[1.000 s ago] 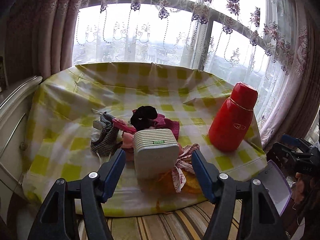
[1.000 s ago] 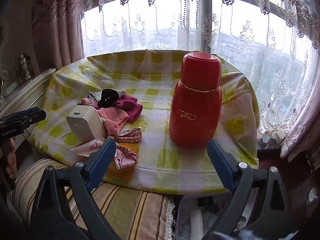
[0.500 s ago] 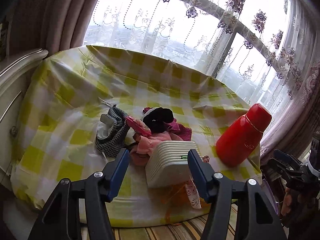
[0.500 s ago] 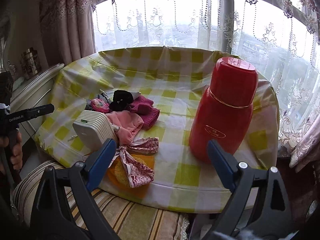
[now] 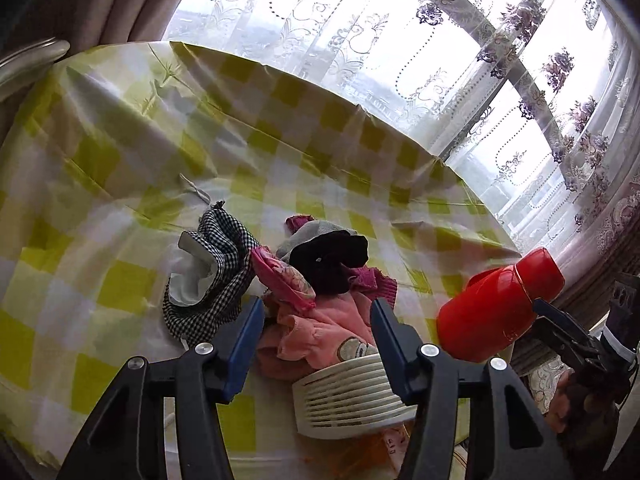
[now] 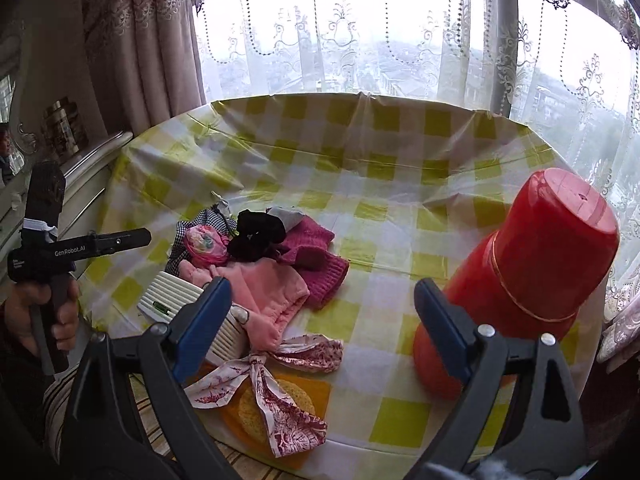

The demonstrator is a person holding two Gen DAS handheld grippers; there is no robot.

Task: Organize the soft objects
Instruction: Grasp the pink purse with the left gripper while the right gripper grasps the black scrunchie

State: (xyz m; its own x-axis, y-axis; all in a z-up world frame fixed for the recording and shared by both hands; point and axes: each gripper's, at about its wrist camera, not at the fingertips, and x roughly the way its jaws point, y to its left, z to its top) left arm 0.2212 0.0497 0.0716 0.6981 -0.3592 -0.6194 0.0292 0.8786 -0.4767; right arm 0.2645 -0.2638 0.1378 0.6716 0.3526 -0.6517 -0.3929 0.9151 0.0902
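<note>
A heap of soft things lies on the checked table (image 5: 120, 208): a black-and-white checked cloth (image 5: 224, 264), a black cloth (image 5: 328, 260), a pink garment (image 5: 324, 332) and a magenta knit (image 5: 380, 280). My left gripper (image 5: 316, 312) hovers just over the pink garment. Its jaws are closing, with the garment between the tips, and the pads are not pressing on it. In the right wrist view, my right gripper (image 6: 322, 292) stands open and holds nothing, between the pink garment (image 6: 268, 292) and the red flask (image 6: 532, 276). A floral scarf (image 6: 280, 380) lies on a yellow pad (image 6: 256, 408).
A white ribbed box (image 5: 348, 392) stands at the near edge against the heap. The red flask (image 5: 496, 304) stands at the right. Lace curtains hang behind the table, a striped cushion (image 6: 60, 396) lies below its front edge, and a hand holds the left gripper's handle (image 6: 60, 312).
Both grippers have come closer to the table. The left one has rolled and moved over the heap, its jaws narrower than before. The flask now sits further right in the right view.
</note>
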